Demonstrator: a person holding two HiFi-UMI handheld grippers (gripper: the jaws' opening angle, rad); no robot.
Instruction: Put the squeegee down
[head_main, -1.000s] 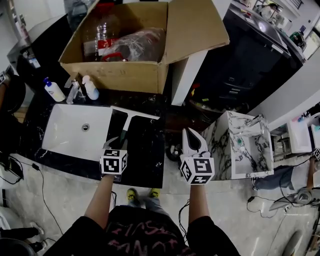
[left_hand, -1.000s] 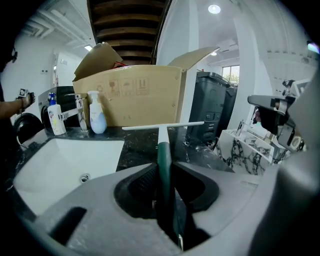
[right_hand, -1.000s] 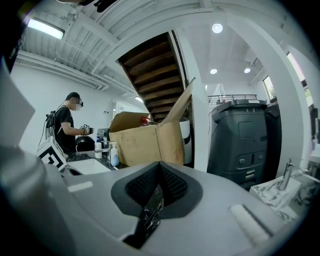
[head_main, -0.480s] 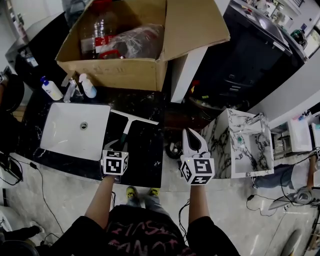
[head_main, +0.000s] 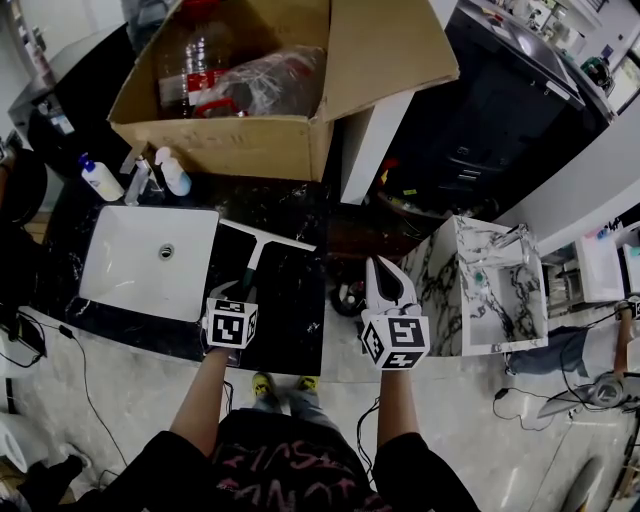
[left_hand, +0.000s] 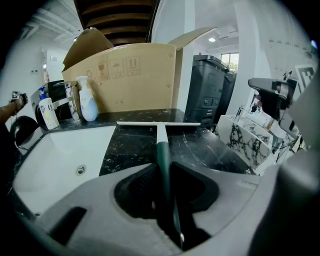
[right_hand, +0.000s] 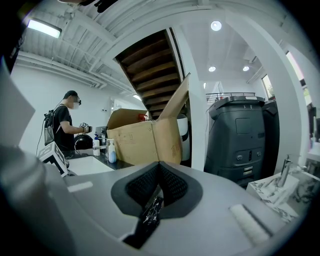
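Note:
The squeegee (left_hand: 161, 145) has a dark green handle and a white blade (head_main: 268, 238). Its blade end lies on the black marble counter (head_main: 290, 310), right of the sink. My left gripper (head_main: 243, 282) is shut on the handle, whose dark grip runs back between the pads (left_hand: 145, 182). In the left gripper view the white blade bar (left_hand: 158, 123) stretches crosswise on the counter ahead. My right gripper (head_main: 385, 275) hovers off the counter's right edge, above the floor. It is shut with nothing between its pads (right_hand: 172, 186).
A white sink basin (head_main: 150, 262) lies left of the squeegee. Soap bottles (head_main: 175, 172) and a tap stand behind it, below a large open cardboard box (head_main: 230, 100). A marble-patterned basin unit (head_main: 490, 290) sits to the right, and a dark bin (left_hand: 207, 90) stands beyond the counter.
My left gripper has sunk a little with the squeegee, bringing the blade down onto the counter. The right gripper has stayed where it was.

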